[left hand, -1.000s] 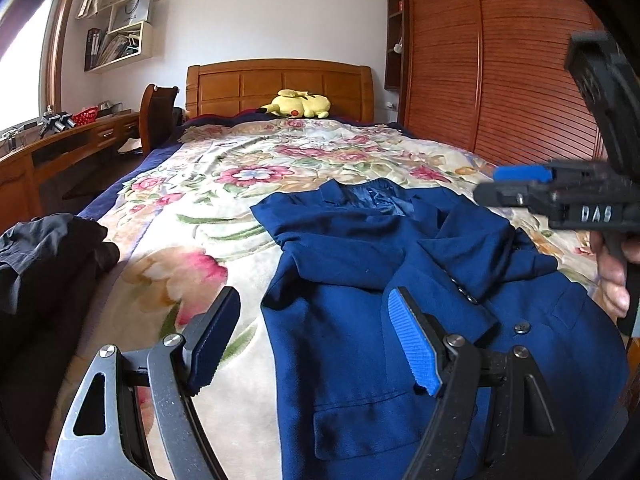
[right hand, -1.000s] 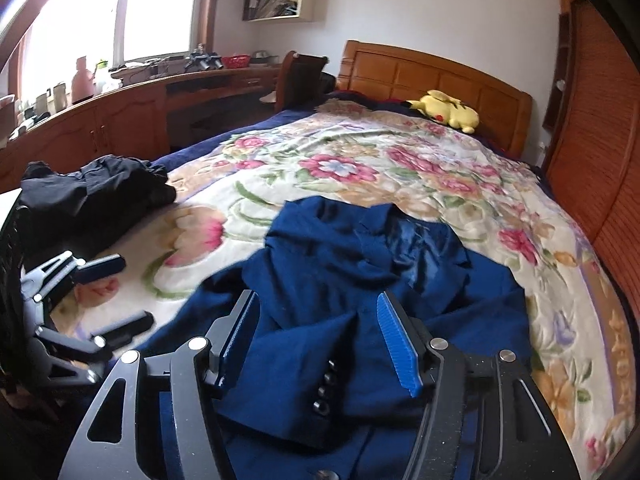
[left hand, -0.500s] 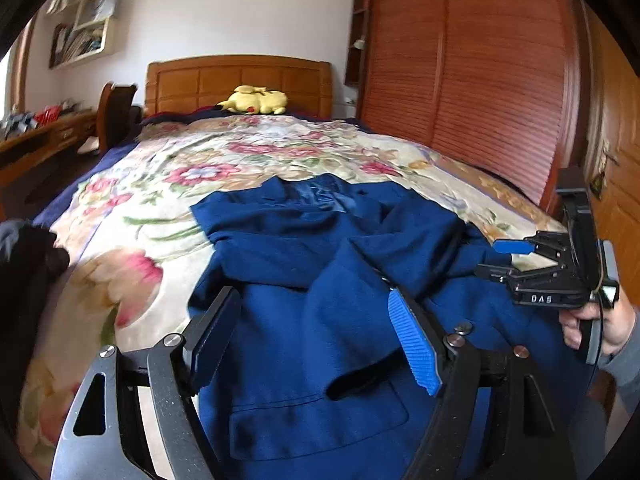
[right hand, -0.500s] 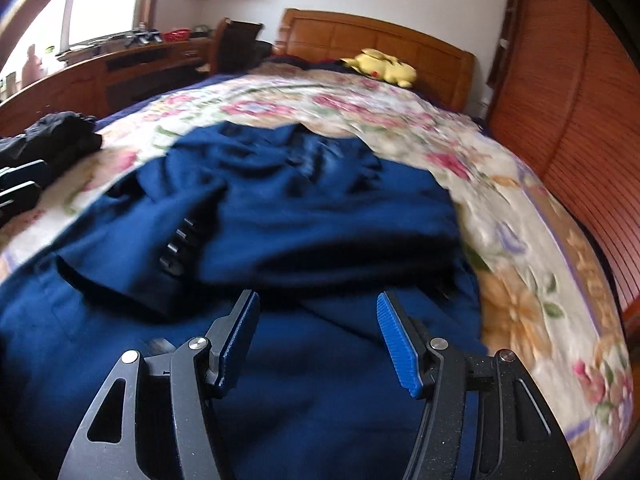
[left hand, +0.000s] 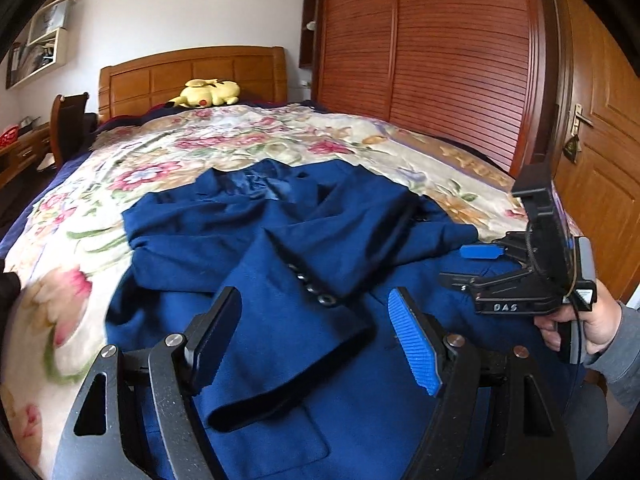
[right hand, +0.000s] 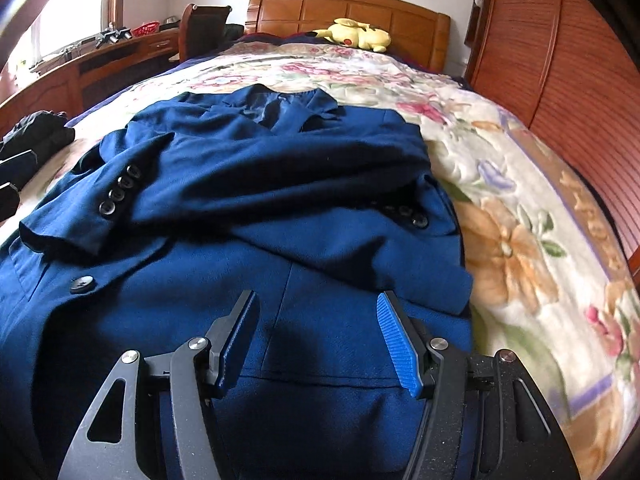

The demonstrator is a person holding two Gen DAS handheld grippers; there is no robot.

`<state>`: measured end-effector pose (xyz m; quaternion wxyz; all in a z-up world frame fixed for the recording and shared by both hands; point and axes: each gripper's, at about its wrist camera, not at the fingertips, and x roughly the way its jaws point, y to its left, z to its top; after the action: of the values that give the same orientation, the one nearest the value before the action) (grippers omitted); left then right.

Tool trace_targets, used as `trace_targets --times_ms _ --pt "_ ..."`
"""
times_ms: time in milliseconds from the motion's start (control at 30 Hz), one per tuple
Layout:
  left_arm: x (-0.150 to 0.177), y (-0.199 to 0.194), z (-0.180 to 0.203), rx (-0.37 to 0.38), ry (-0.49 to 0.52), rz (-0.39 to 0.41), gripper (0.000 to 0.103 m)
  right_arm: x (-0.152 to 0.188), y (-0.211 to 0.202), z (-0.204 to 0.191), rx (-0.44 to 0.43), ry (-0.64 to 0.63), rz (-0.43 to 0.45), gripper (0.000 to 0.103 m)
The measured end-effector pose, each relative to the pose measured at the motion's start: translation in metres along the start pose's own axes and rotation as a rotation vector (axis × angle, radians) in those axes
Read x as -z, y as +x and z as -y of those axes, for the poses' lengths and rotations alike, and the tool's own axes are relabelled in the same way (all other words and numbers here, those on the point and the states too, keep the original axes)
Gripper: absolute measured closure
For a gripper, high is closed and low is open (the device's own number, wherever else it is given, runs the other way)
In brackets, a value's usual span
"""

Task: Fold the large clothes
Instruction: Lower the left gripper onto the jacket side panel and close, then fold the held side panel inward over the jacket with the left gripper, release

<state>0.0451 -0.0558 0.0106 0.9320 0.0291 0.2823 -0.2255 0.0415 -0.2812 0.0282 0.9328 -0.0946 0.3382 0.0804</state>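
Note:
A navy blue suit jacket point(left hand: 248, 248) lies face up on the floral bedspread point(left hand: 100, 184), collar toward the headboard, both sleeves folded across its front. It fills the right wrist view point(right hand: 240, 208) too. My left gripper point(left hand: 316, 332) is open and empty, just above the jacket's lower left part near the buttoned cuff point(left hand: 312, 292). My right gripper point(right hand: 318, 332) is open and empty over the jacket's lower right hem; it also shows in the left wrist view point(left hand: 476, 264), held by a hand.
A yellow plush toy point(left hand: 208, 92) lies by the wooden headboard point(left hand: 192, 68). A dark garment pile point(right hand: 36, 136) sits at the bed's left edge. A wooden wardrobe point(left hand: 440, 60) and door stand right of the bed; a desk point(right hand: 80, 68) and chair stand left.
Both grippers swung rightward and lower toward the jacket's near hem. The right gripper now hovers over the lower right corner. Both jaws stayed open and the jacket did not move.

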Motion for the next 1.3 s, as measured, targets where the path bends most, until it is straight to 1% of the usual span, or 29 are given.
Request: trace_targets --times_ms 133,200,267,333,367,500,767,867,900,967,1000,1100,1167,1233,1300 --pt "0.001 0.018 0.005 0.002 0.002 -0.049 0.026 0.002 0.004 -0.006 0.000 -0.005 0.007 0.040" --pt "0.002 0.027 0.007 -0.003 0.003 -0.083 0.028 0.003 0.004 -0.006 -0.007 -0.002 0.009 0.040" --pt "0.005 0.033 0.007 -0.007 0.007 -0.109 0.028 0.004 0.006 -0.004 -0.017 0.007 0.010 0.040" --pt "0.007 0.038 0.006 -0.011 0.004 -0.134 0.032 0.008 0.004 0.003 -0.028 0.015 0.013 0.040" --pt "0.008 0.041 0.005 -0.012 -0.001 -0.152 0.032 0.008 0.009 0.008 -0.032 0.018 0.013 0.040" --pt "0.014 0.056 0.003 -0.015 -0.021 -0.219 0.033 0.013 0.001 0.015 -0.039 0.022 0.021 0.040" --pt "0.018 0.067 0.004 -0.015 -0.013 -0.271 0.033 0.015 0.000 0.014 -0.040 0.015 0.020 0.040" --pt "0.019 0.069 0.005 -0.020 -0.009 -0.276 0.033 0.014 0.000 0.013 -0.036 0.011 0.017 0.040" --pt "0.019 0.068 0.005 -0.022 -0.006 -0.275 0.041 0.014 0.001 0.012 -0.035 0.009 0.016 0.040" --pt "0.020 0.068 0.005 -0.027 -0.005 -0.275 0.049 0.014 0.002 0.012 -0.034 0.008 0.014 0.040" --pt "0.020 0.067 0.006 -0.023 -0.004 -0.273 0.059 0.014 0.001 0.012 -0.034 0.008 0.013 0.040" --pt "0.019 0.063 0.006 -0.032 -0.002 -0.260 0.076 0.014 0.001 0.012 -0.033 0.007 0.014 0.040" --pt "0.015 0.055 0.002 -0.031 -0.021 -0.231 0.082 0.014 0.002 0.012 -0.032 0.007 0.015 0.040" --pt "0.010 0.044 -0.004 -0.025 -0.042 -0.188 0.085 0.014 0.001 0.012 -0.033 0.007 0.014 0.040" --pt "0.004 0.029 -0.011 -0.036 -0.056 -0.138 0.088 0.015 0.002 0.012 -0.033 0.008 0.014 0.040"
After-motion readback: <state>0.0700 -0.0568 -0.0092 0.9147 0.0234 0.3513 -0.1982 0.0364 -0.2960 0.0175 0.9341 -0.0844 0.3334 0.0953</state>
